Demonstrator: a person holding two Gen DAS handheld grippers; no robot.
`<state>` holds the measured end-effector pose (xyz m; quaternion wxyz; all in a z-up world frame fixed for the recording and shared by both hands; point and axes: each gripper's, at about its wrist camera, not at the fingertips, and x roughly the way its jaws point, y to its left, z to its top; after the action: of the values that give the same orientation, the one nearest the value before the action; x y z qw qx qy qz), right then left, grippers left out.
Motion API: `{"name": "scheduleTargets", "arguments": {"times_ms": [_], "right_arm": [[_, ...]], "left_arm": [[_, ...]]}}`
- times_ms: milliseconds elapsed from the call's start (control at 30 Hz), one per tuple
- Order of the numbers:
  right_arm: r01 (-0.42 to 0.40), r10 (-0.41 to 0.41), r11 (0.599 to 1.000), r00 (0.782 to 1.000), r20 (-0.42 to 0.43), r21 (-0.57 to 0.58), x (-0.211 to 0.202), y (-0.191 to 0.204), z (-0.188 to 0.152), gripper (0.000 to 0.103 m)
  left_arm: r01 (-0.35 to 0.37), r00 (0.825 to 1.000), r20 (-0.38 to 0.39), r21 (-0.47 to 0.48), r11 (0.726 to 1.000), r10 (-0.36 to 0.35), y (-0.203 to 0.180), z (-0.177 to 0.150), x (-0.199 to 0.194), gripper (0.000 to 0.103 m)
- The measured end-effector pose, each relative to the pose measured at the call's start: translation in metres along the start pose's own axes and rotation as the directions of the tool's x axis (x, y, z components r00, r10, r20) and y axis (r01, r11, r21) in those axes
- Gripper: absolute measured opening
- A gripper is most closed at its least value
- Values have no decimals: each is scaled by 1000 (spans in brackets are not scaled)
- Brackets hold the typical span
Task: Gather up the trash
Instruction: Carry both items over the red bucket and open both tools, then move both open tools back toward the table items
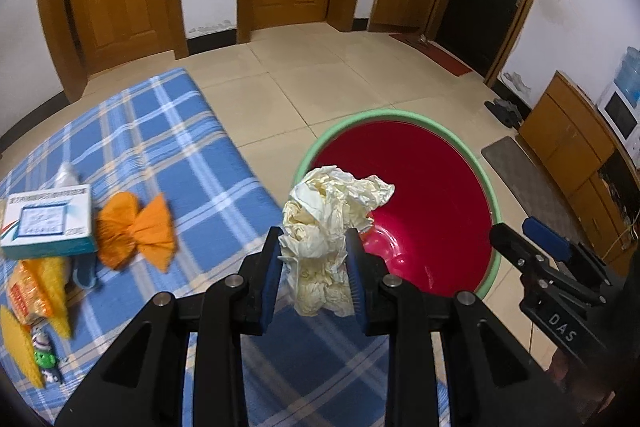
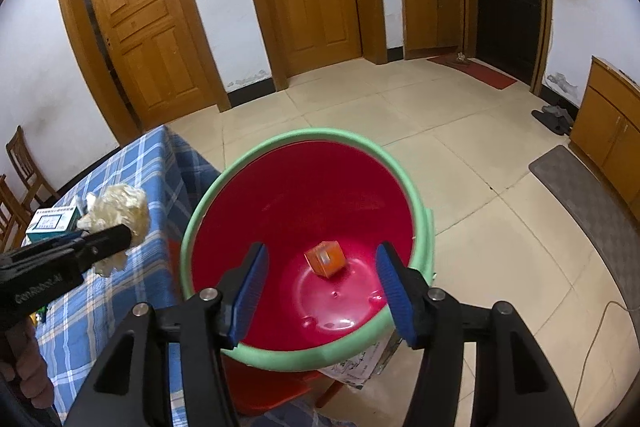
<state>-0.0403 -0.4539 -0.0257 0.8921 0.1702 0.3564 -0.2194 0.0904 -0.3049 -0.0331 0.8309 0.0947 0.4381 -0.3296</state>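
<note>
the left tongs (image 1: 312,259) are clamped on a crumpled ball of pale paper (image 1: 328,223). the paper sticks up past the pads and hangs a little below them too. the left tongs are over the edge of the worktop (image 1: 168,147), which has a blue checked cloth on it. the red bucket (image 1: 420,195) with the green rim is just ahead and to the right of the paper. so the paper has to go forward and to the right to be over the red inside.

the right tongs (image 2: 320,287) stand apart with nothing between them. they point down into the bucket, and a small orange box (image 2: 325,258) lies on the bottom.

more trash waits on the worktop, to the left: an orange paper bow (image 1: 136,231), a white and blue box (image 1: 48,223) and a yellow wrapper (image 1: 36,291). the left tongs are nearer to these.
</note>
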Motion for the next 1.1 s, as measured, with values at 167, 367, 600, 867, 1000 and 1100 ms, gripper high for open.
{"name": "scheduleTargets", "arguments": {"times_ms": [167, 367, 600, 867, 1000, 1100], "right_arm": [[5, -5, 1000, 1000, 8, 27, -3, -11, 1, 63], [7, -7, 999, 1000, 11, 47, -2, -14, 1, 69], [-10, 9, 999, 1000, 17, 41, -7, -9, 2, 69], [-41, 41, 999, 999, 18, 21, -17, 7, 3, 75], [-69, 69, 998, 997, 22, 0, -23, 20, 2, 77], [-87, 87, 996, 996, 20, -11, -27, 28, 1, 78]], "left_arm": [[24, 1000, -11, 14, 1000, -23, -11, 2, 7, 39], [2, 1000, -3, 8, 1000, -2, -14, 2, 7, 47], [-20, 1000, 11, -58, 998, 21, 3, -3, -7, 47], [-60, 997, 43, -127, 990, 66, 29, -15, -37, 47], [-89, 993, 60, -157, 984, 100, 45, -20, -54, 47], [-113, 989, 69, -180, 977, 127, 58, -24, -65, 47]]}}
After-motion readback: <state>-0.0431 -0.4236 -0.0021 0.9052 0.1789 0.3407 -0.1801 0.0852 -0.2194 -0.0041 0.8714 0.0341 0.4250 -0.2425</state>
